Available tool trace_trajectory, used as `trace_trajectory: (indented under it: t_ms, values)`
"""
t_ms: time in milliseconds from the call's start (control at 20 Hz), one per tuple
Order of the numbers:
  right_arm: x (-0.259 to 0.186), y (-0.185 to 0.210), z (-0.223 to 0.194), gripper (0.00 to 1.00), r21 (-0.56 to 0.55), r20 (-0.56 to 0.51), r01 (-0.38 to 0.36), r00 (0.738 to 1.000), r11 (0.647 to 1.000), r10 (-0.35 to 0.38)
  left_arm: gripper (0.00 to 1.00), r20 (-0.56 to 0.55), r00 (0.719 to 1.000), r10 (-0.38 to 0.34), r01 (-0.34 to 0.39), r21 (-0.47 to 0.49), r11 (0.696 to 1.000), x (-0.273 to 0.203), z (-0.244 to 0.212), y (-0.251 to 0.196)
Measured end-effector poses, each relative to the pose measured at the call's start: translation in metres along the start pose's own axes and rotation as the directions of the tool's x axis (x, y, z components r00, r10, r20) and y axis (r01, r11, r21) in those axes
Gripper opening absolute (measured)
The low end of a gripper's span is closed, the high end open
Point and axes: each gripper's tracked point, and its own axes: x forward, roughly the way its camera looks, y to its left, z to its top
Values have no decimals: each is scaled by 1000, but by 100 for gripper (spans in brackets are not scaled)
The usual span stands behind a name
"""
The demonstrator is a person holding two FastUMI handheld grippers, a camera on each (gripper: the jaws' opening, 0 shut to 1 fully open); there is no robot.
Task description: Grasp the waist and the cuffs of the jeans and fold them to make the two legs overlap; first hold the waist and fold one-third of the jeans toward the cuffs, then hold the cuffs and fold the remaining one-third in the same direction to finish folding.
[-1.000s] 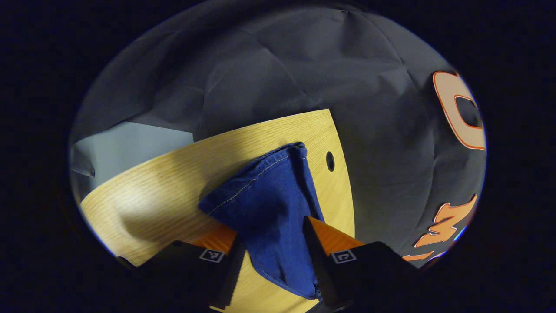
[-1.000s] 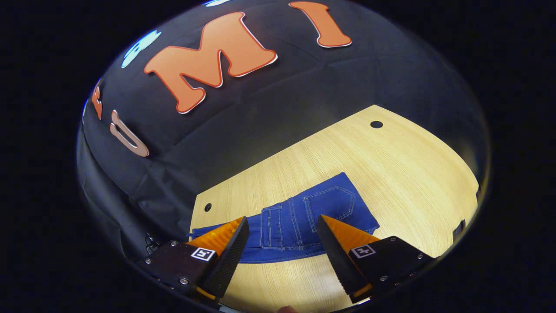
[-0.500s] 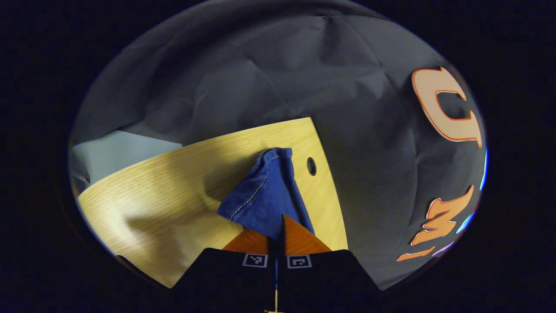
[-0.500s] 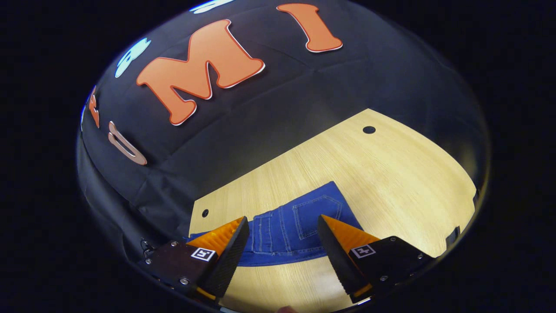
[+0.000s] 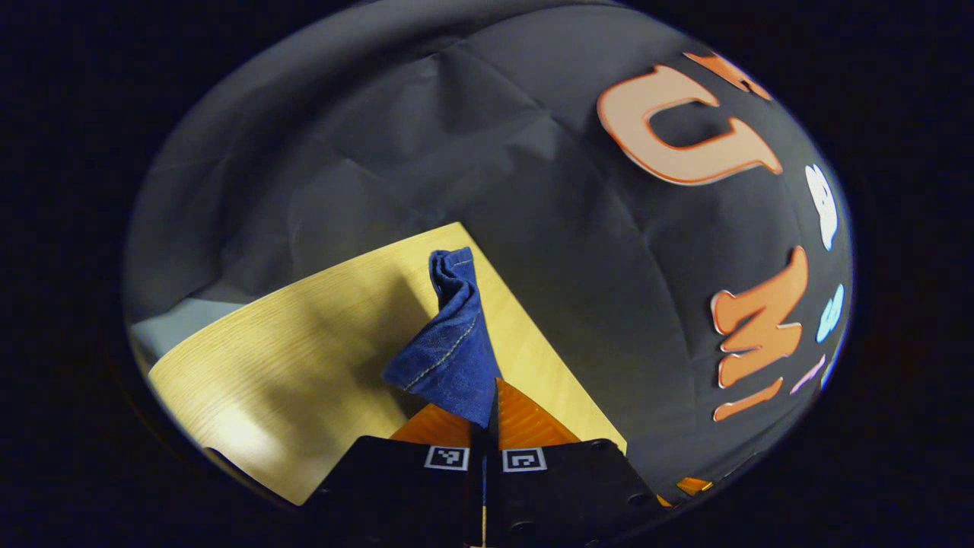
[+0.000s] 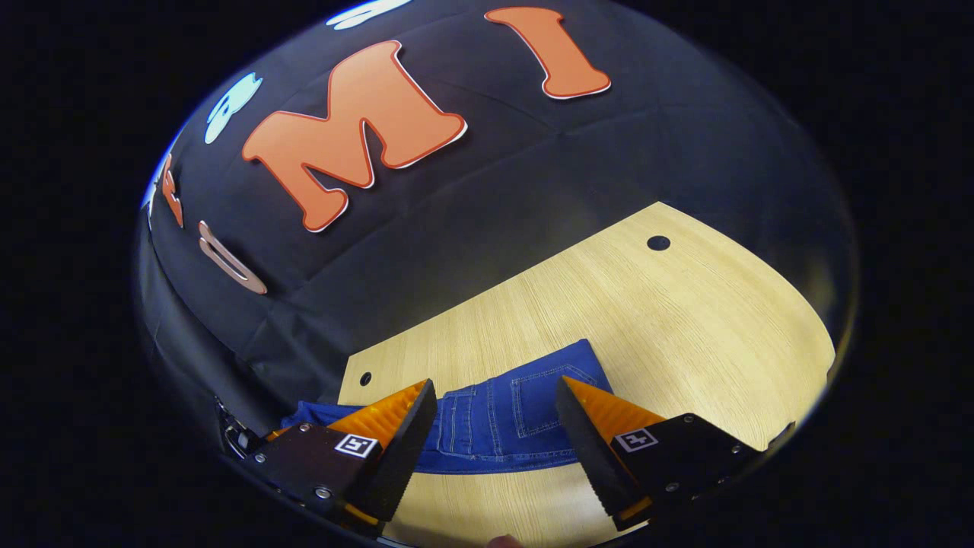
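Observation:
Blue jeans lie on a light wooden table (image 6: 685, 320). In the left gripper view, my left gripper (image 5: 487, 407) is shut on the jeans' cuff end (image 5: 449, 342), which rises bunched and lifted off the table (image 5: 304, 350). In the right gripper view, the waist part of the jeans (image 6: 517, 415) with a back pocket lies flat, and my right gripper (image 6: 494, 434) hangs open just above it with the denim showing between its fingers, touching nothing.
The black booth wall (image 6: 456, 228) closes off the table's far side. Small round holes (image 6: 658, 243) sit near the table's corners. Bare wood stretches to the right of the waist in the right gripper view. A pale floor patch (image 5: 163, 323) shows beyond the table's left edge.
My left gripper closed on the cuff end and lifted it, the cloth now narrower and raised, while the view swung rightward. The right gripper stayed open and drifted slightly closer over the waist.

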Motion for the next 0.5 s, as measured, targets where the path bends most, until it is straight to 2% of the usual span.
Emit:
trace_trajectory:
  t_ms: [150,350,500]
  values:
    - [0,-5,5,97,-35,4,-7,1000,999,7,2,2,999,-51,50,106,993,-10,-7,-49]
    - [-2,-11,16,97,-57,22,-23,999,998,24,2,-18,992,-128,129,227,965,-14,-29,-123]
    - [-4,-18,24,97,-75,39,-31,999,997,34,2,-41,986,-162,167,295,941,-5,-53,-159]
